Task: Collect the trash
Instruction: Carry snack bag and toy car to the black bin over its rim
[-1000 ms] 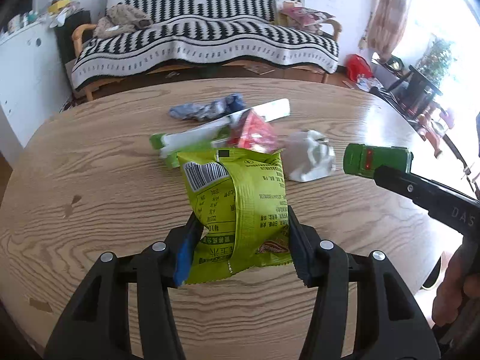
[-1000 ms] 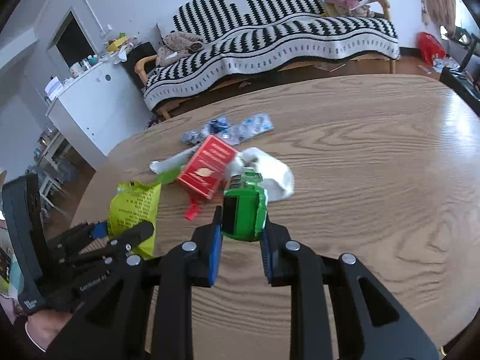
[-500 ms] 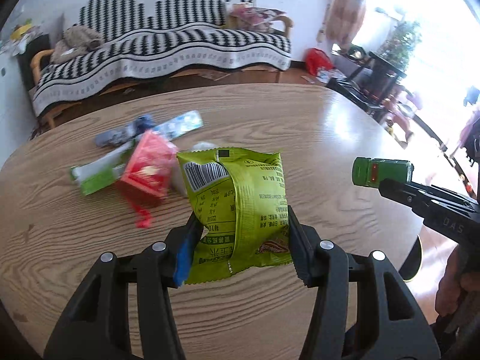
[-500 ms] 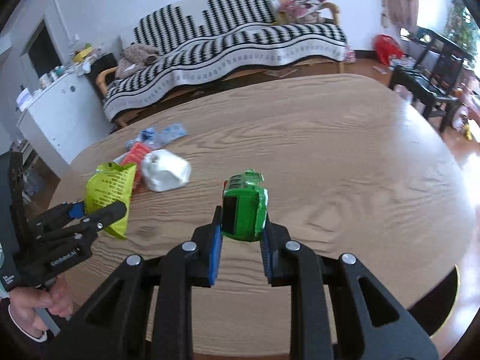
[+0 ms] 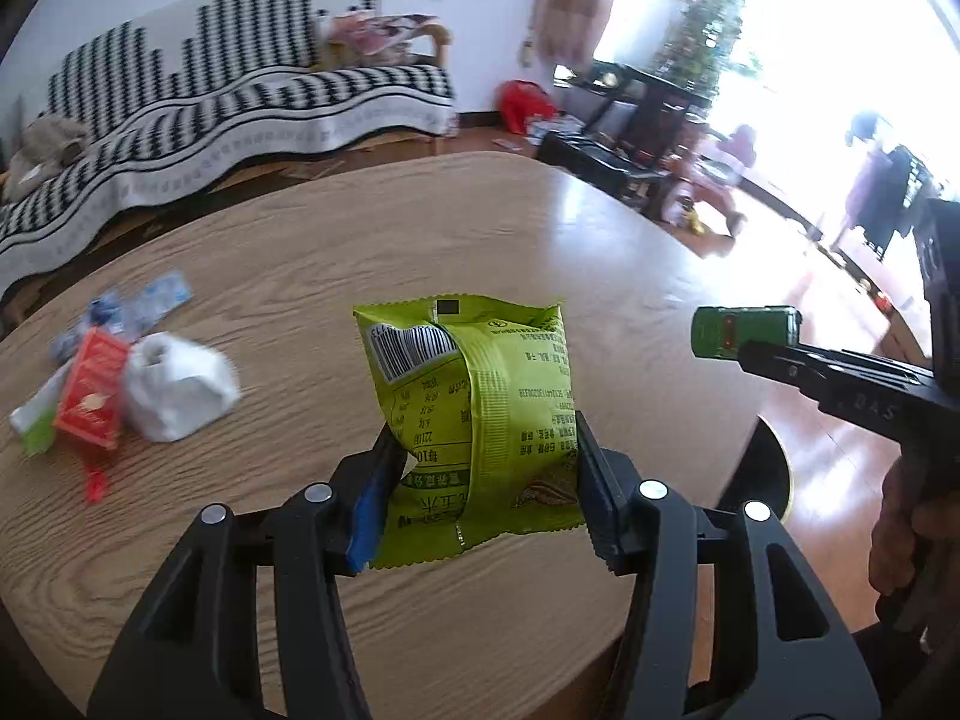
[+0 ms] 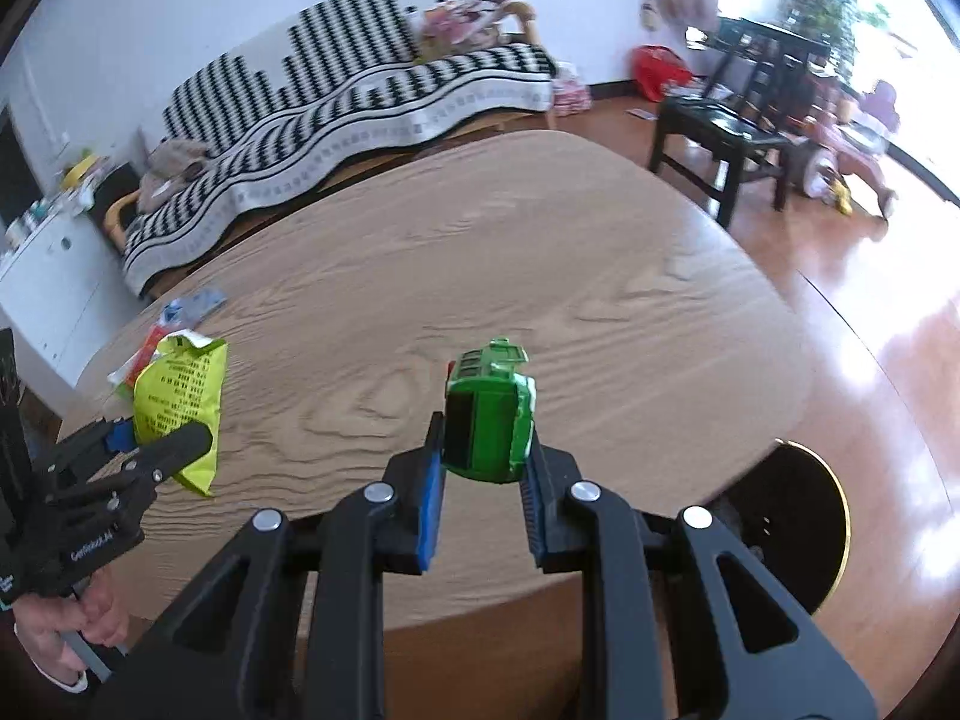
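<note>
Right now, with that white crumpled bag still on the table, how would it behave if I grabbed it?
The white bag looks thin and crumpled, so it would probably squash and hang limp. It seems light and may slide on the smooth table when pushed.

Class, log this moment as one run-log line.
left gripper: shut on green snack bag | right gripper: shut on green carton | table: trash remains

Blurred trash pile (image 5: 120,384), partly hidden

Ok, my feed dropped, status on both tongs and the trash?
Left tongs shut on green snack bag. Right tongs shut on green carton. Red box, white wad left on table. Nothing blocking.
</note>
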A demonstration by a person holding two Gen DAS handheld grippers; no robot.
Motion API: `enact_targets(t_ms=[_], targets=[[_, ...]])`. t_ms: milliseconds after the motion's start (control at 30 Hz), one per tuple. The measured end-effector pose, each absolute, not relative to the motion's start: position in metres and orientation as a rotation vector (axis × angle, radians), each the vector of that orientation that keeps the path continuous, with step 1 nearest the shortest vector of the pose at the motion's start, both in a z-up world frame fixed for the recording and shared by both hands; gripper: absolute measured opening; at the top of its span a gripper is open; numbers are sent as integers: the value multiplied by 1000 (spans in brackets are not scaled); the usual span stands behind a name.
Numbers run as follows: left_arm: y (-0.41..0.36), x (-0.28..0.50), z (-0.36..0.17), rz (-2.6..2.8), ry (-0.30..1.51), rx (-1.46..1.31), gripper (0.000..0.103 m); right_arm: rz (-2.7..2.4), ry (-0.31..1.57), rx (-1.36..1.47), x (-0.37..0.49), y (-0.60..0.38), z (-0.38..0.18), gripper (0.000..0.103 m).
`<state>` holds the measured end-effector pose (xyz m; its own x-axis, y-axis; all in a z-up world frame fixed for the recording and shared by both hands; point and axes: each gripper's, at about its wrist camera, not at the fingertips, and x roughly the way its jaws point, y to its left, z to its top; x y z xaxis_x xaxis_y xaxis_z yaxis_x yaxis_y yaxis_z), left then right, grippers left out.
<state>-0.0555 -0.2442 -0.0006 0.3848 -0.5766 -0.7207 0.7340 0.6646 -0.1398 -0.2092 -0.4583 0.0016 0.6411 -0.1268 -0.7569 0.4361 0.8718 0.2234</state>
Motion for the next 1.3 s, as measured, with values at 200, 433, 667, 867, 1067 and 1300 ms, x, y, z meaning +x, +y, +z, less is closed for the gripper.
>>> enact_targets(t_ms=[200, 433, 667, 867, 1067, 1300], targets=[[-288, -78, -4, -941, 821, 229, 53, -417, 784, 489, -248, -504, 1, 23], [-342, -118, -17, -1090, 831, 252, 53, -557, 797, 612, -289, -562, -13, 23], [-394, -162, -45, -1254, 878, 287, 53, -698, 873, 719, -329, -605, -39, 23], [-435, -198, -72, -1345, 913, 348, 53, -750, 907, 795, -356, -630, -58, 23], [-461, -208, -97, -1370, 956, 391, 53, -755, 929, 831, -368, -643, -68, 23], [-472, -210, -110, -1386, 972, 407, 53, -766, 922, 843, -368, -646, -67, 23]])
